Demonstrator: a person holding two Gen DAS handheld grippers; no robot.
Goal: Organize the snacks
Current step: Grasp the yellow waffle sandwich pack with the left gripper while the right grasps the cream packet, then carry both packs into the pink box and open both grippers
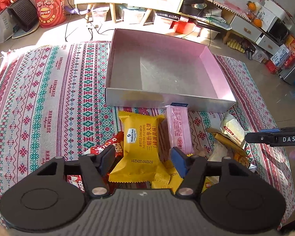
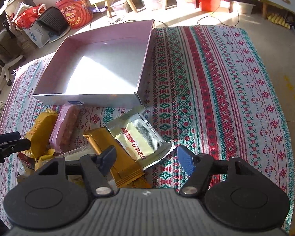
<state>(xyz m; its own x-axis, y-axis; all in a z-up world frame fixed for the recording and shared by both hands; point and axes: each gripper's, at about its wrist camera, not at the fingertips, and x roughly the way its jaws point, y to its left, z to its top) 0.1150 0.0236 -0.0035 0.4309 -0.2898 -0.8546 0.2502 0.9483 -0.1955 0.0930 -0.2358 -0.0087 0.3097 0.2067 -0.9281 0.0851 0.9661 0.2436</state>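
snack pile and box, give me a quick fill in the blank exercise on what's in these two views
1. The shallow box on the patterned cloth holds ____ snacks.
2. The yellow waffle sandwich packet lies between the fingers of the ____ hand-held gripper.
3. The long packet lying right beside the yellow one is ____ in colour.
4. The white packet rests partly on a ____ packet.

Missing words: no; left; pink; gold

A smooth, shiny cardboard box (image 1: 167, 98) sits on woven patterned cloth (image 1: 49, 98); beside the box, glossy plastic snack wrappers (image 1: 139, 137).
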